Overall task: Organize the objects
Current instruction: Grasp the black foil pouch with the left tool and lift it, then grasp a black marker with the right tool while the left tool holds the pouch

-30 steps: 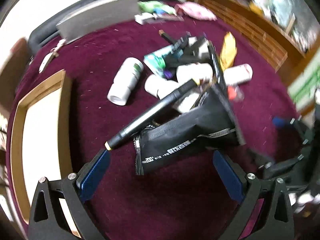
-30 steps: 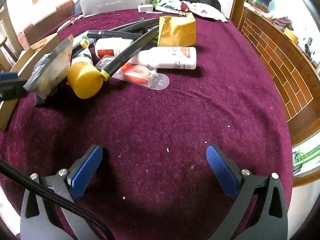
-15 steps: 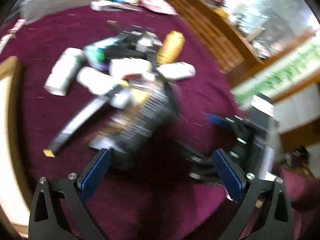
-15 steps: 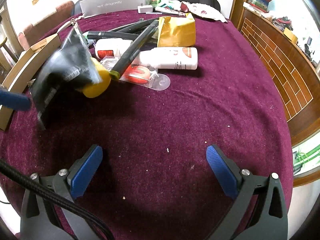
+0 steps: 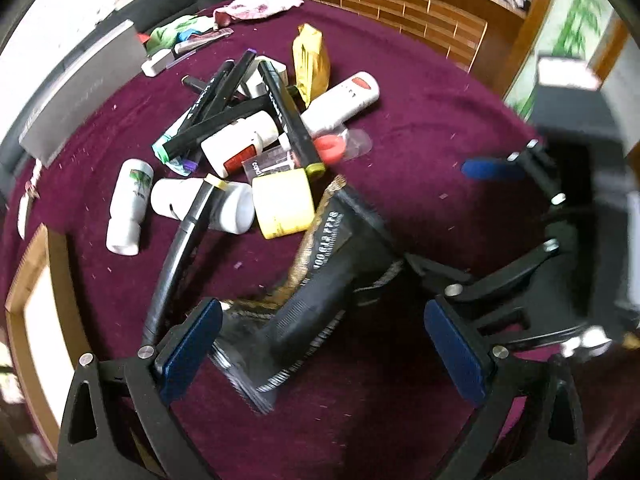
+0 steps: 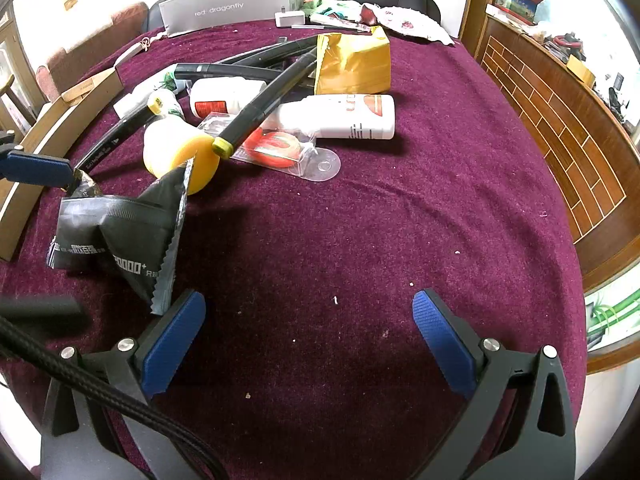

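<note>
A black foil pouch (image 5: pixel 312 292) with white print lies crumpled on the maroon cloth, between the spread fingers of my left gripper (image 5: pixel 322 346). The gripper is open, and its left pad (image 5: pixel 188 344) sits close to the pouch's corner. The right wrist view shows the same pouch (image 6: pixel 120 232) at the left, with a blue left fingertip (image 6: pixel 36 166) just beyond it. My right gripper (image 6: pixel 308 344) is open over bare cloth, holding nothing. Beyond the pouch is a pile holding a yellow-lidded jar (image 5: pixel 284 204), white bottles (image 5: pixel 240 144), black markers (image 5: pixel 284 112) and a gold pouch (image 5: pixel 310 60).
A wooden tray (image 5: pixel 16 312) lies at the left table edge. A red tape roll in clear packaging (image 6: pixel 276 146) and a white tube (image 6: pixel 340 116) sit on the pile's right side. A grey box (image 6: pixel 228 10) and cloth scraps stand at the back. A wooden counter (image 6: pixel 560 120) borders the right.
The black pouch has come off the pile's edge and now lies flat on the cloth nearer the right gripper. The left gripper swung round to face it. The right gripper stayed still.
</note>
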